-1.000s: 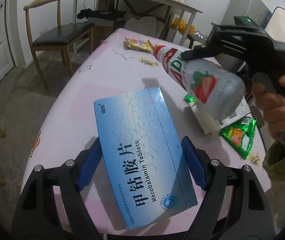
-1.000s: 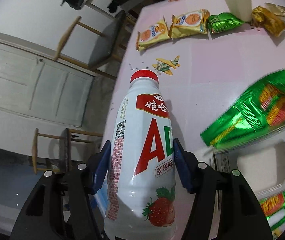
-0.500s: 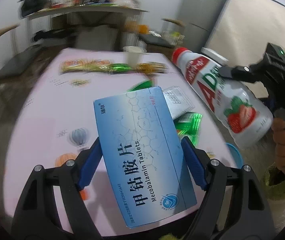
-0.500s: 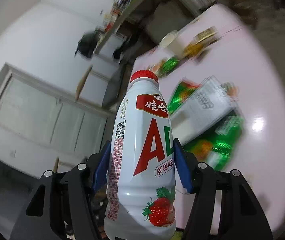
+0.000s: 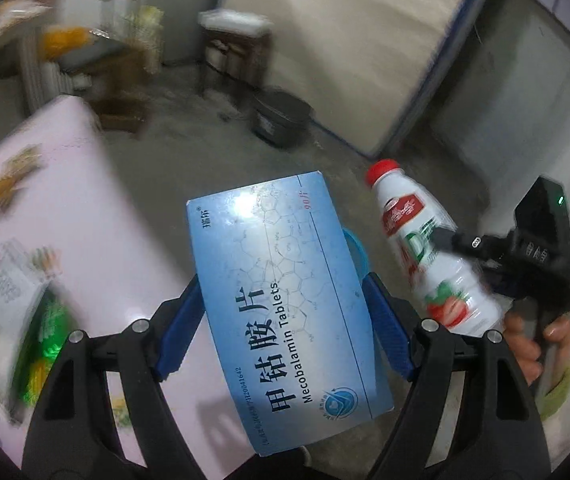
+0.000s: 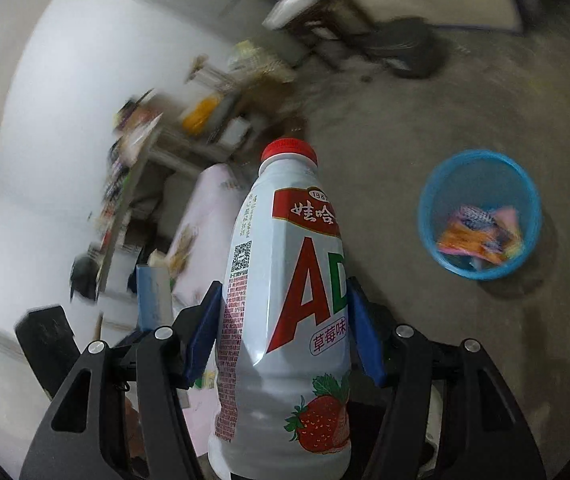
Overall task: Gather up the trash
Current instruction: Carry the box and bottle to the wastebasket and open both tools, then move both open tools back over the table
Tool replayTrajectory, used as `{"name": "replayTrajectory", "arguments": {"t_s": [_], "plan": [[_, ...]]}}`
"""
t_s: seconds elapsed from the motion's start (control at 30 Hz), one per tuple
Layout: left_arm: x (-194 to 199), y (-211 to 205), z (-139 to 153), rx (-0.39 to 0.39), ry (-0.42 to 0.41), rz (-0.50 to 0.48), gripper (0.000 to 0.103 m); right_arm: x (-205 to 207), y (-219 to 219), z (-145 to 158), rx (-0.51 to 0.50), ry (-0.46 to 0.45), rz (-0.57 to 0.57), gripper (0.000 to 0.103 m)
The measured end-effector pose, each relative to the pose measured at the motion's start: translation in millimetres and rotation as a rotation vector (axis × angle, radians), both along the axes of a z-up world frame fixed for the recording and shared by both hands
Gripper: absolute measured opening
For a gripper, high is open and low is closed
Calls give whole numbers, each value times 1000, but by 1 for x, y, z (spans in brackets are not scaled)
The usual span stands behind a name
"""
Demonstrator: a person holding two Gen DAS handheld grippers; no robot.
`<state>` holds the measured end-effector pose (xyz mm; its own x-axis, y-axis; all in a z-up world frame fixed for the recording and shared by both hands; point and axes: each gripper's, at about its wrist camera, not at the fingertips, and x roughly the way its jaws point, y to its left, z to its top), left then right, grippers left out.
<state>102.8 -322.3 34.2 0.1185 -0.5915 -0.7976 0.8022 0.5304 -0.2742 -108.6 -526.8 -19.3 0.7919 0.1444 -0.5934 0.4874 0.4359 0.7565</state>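
Observation:
My left gripper [image 5: 285, 320] is shut on a blue Mecobalamin tablet box [image 5: 281, 296] and holds it in the air past the table's edge. My right gripper [image 6: 283, 332] is shut on a white strawberry drink bottle [image 6: 285, 300] with a red cap. The bottle also shows in the left wrist view [image 5: 429, 256], to the right of the box. A blue trash basket [image 6: 481, 164] stands on the floor ahead and to the right of the bottle, with several wrappers in it. Its rim [image 5: 359, 250] peeks out behind the box.
The pink table [image 5: 85, 220] lies to the left with green snack packets [image 5: 41, 340] on it. A dark bucket [image 5: 281, 120] and a stool [image 5: 233, 52] stand on the concrete floor further off. Cluttered shelves [image 6: 221, 100] stand by the wall.
Both grippers have swung right, away from the table and over the floor, still holding the box and the bottle. The blue basket has come into view.

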Motion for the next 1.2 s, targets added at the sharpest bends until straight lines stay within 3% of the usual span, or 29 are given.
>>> {"name": "replayTrajectory", "arguments": {"t_s": [0.1,0.27,0.37,0.43,0.53,0.6,0.7,0.9,1.07,1.2], "plan": [[-1,-69,-38,87,78,-85,74,-16,-25,-55,107,46,-80,59],[0,-153,-110,213,201,-148,74,-27,-58,-140,273,84,-172,59],[15,-200,-150,268,257,-126,76,-23,-80,-178,337,90,-225,60],[23,-225,-169,285,310,-117,86,-12,-101,-210,409,72,-261,61],[30,-247,-187,273,345,-57,87,-2,-128,-248,460,39,-311,72],[36,-251,-191,261,339,-17,87,3,-143,-271,480,67,-342,72],[40,-245,-186,227,355,-1,87,8,-150,-297,494,130,-375,72],[40,-219,-151,155,274,-30,87,-3,-139,-295,423,195,-365,72],[52,-155,-99,35,274,-17,87,-17,-128,-266,311,223,-336,72],[64,-71,-44,-86,208,1,87,-20,-104,-223,206,202,-260,72]]}}
